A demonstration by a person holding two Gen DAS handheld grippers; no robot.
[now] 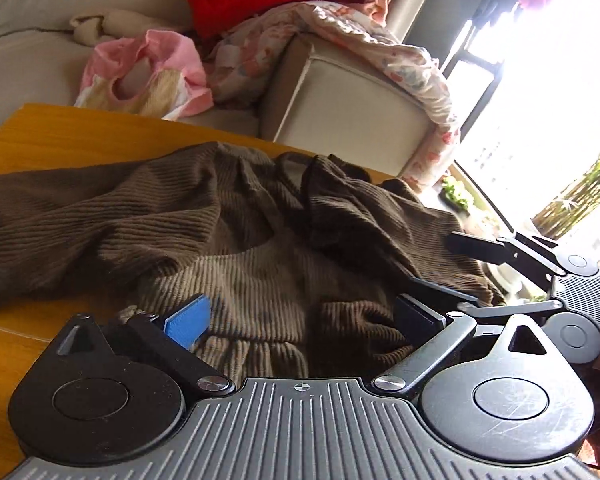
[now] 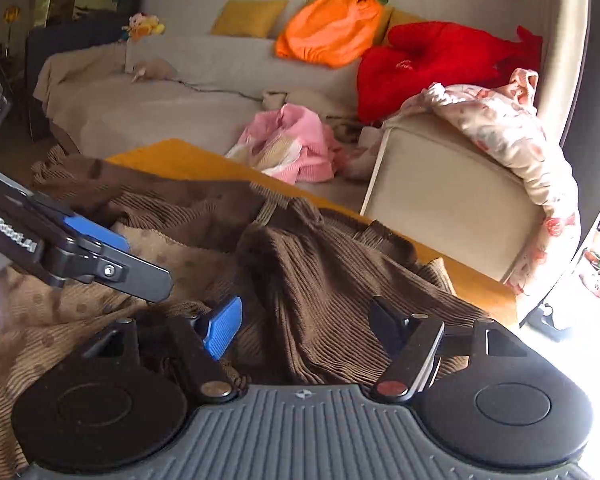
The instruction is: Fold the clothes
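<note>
The brown ribbed garment [image 1: 228,224] lies crumpled on the yellow tabletop [image 1: 60,136], directly beneath both claws.

Left claw [image 1: 304,320]: the fingers are spread wide, the blue pad [image 1: 188,322] at 9 o'clock and the dark pad [image 1: 414,316] at 3 o'clock. Nothing is pinched. Bunched ribbed fabric, including what appears to be a cuff or hem, sits in the gap between the fingers. Whether the pads touch the cloth cannot be told.

Right claw [image 2: 304,326]: the fingers are likewise spread, with its blue pad [image 2: 222,326] at 9 o'clock, and hold nothing. A raised fold of the garment [image 2: 308,280] runs from the gap toward 12 o'clock.

Relation between the claws: in the left wrist view the right claw [image 1: 444,264] appears at 3 o'clock; in the right wrist view the left claw [image 2: 132,260] appears at 9 o'clock. They stand near each other over the near edge of the cloth.

Lie of the garment: from the left claw the bulk extends toward 10 o'clock, where a long section, probably a sleeve, runs across the tabletop. From the right claw the cloth extends toward 12 o'clock and reaches the far edge of the tabletop. The long axis therefore appears to run left to right. The left claw is nearer the extended section; the right claw is nearer the heaped fold.

Judgement: the garment is not yet spread flat, so folding has barely begun.

Beyond the tabletop at 12 o'clock stands a sofa [image 2: 188,104] carrying a pink garment [image 2: 296,140].
</note>
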